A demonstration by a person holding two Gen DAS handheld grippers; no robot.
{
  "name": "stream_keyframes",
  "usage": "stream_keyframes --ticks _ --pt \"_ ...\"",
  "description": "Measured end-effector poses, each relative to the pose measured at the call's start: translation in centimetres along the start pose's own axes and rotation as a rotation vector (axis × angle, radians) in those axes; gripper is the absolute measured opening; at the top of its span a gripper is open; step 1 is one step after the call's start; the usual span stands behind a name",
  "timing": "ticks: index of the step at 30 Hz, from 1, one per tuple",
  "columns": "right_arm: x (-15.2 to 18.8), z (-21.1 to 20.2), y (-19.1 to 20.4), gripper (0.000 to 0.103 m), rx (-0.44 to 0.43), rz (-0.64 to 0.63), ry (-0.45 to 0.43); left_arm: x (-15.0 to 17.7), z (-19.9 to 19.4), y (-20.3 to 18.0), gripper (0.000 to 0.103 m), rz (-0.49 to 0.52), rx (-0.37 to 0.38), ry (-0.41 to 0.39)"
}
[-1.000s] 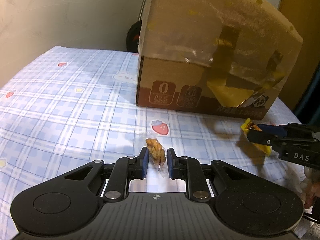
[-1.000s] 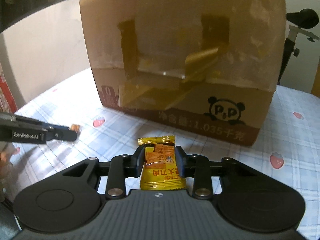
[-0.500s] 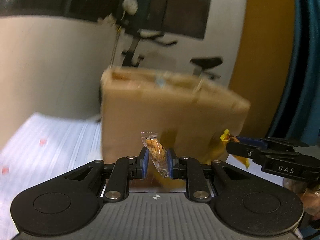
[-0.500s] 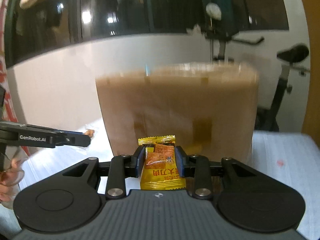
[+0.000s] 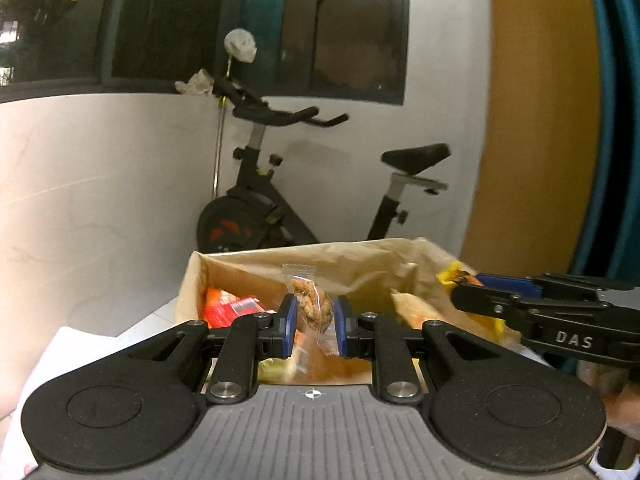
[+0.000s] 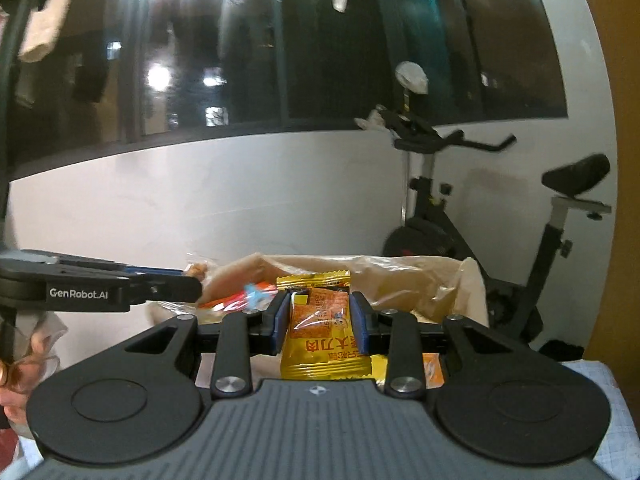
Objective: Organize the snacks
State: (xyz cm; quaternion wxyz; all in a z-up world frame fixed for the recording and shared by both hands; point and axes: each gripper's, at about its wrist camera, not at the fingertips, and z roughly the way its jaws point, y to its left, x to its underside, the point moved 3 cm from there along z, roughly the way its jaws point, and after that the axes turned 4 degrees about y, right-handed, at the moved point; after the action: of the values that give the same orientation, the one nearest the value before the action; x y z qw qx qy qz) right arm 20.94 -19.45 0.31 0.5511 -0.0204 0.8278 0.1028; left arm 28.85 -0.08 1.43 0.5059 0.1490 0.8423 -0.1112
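My left gripper (image 5: 313,316) is shut on a small clear packet of brown snack (image 5: 310,304), held over the near rim of the open cardboard box (image 5: 360,256). My right gripper (image 6: 319,320) is shut on a yellow and orange snack packet (image 6: 320,344), also above the box (image 6: 400,270). Inside the box lie several wrapped snacks, among them a red packet (image 5: 228,308). In the left wrist view the right gripper (image 5: 456,284) reaches in from the right with its yellow packet. From the left of the right wrist view comes the left gripper (image 6: 192,276).
Behind the box stands a black exercise bike (image 5: 260,216) against a white wall (image 5: 100,184), under dark windows. The checked tablecloth (image 6: 600,400) shows at the lower right. A person's hand (image 6: 20,368) holds the left gripper's handle.
Both grippers have risen from table level beside the box to above its open top, each carrying its packet. The view now looks into the box instead of at its side.
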Motion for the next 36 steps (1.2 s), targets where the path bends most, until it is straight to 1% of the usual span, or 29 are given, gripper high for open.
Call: stream_keyframes --ticks 2,5,6,7,9,10,11,12,13,14,15,16,17,19,21,25,28,31,36 --pt "-0.2 1.4 -0.8 0.034 0.026 0.013 0.033 -0.7 1.5 0.7 0.021 -0.004 -0.015 0.026" --pt "-0.2 3.3 -1.4 0.034 0.072 0.007 0.086 -0.9 1.9 1.4 0.024 0.005 -0.030 0.032" --pt "-0.1 3.8 -1.5 0.035 0.094 0.002 0.107 -0.8 1.9 1.6 0.036 0.006 -0.032 0.035" --pt "0.1 4.2 -1.6 0.035 0.110 0.003 0.127 -0.6 1.5 1.7 0.056 0.001 -0.033 0.035" --pt "0.3 4.8 -1.9 0.037 0.116 0.017 0.154 -0.1 0.8 2.0 0.073 -0.034 -0.019 0.017" --pt "0.4 4.9 -2.0 0.037 0.122 0.020 0.163 0.0 0.4 2.2 0.076 -0.050 -0.008 0.010" --pt "0.4 5.0 -2.0 0.037 0.130 0.019 0.166 0.0 0.4 2.4 0.076 -0.059 -0.001 0.009" --pt "0.5 4.9 -2.0 0.040 0.135 0.017 0.167 0.0 0.5 2.5 0.078 -0.066 -0.002 0.014" --pt "0.5 4.7 -1.9 0.048 0.141 0.016 0.166 -0.1 0.6 2.6 0.082 -0.068 -0.011 0.022" --pt "0.5 4.6 -1.9 0.053 0.146 0.018 0.164 -0.1 0.5 2.5 0.083 -0.067 -0.023 0.026" --pt "0.4 4.4 -1.8 0.060 0.148 0.021 0.163 -0.1 0.4 2.4 0.084 -0.063 -0.033 0.026" --pt "0.3 4.2 -1.8 0.064 0.146 0.023 0.164 -0.2 0.1 2.3 0.085 -0.059 -0.038 0.024" --pt "0.2 4.0 -1.8 0.066 0.146 0.024 0.165 -0.3 0.1 2.3 0.086 -0.056 -0.041 0.023" --pt "0.0 3.4 -1.5 0.078 0.143 0.029 0.163 -0.5 -0.5 2.2 0.089 -0.051 -0.040 0.022" --pt "-0.4 2.8 -1.3 0.084 0.140 0.034 0.155 -0.7 -1.2 2.0 0.090 -0.045 -0.044 0.018" --pt "-1.0 1.7 -0.5 0.091 0.136 0.038 0.156 -1.0 -2.4 1.7 0.091 -0.038 -0.048 0.007" --pt "-1.3 0.4 0.2 0.095 0.137 0.041 0.138 -1.1 -3.5 1.3 0.091 -0.037 -0.053 0.004" --pt "-1.7 -1.0 1.0 0.097 0.128 0.050 0.127 -1.1 -4.9 1.0 0.092 -0.032 -0.070 0.002" --pt "-2.2 -4.4 3.2 0.101 0.150 0.022 0.083 -0.9 -8.2 0.5 0.093 -0.047 -0.101 -0.023"
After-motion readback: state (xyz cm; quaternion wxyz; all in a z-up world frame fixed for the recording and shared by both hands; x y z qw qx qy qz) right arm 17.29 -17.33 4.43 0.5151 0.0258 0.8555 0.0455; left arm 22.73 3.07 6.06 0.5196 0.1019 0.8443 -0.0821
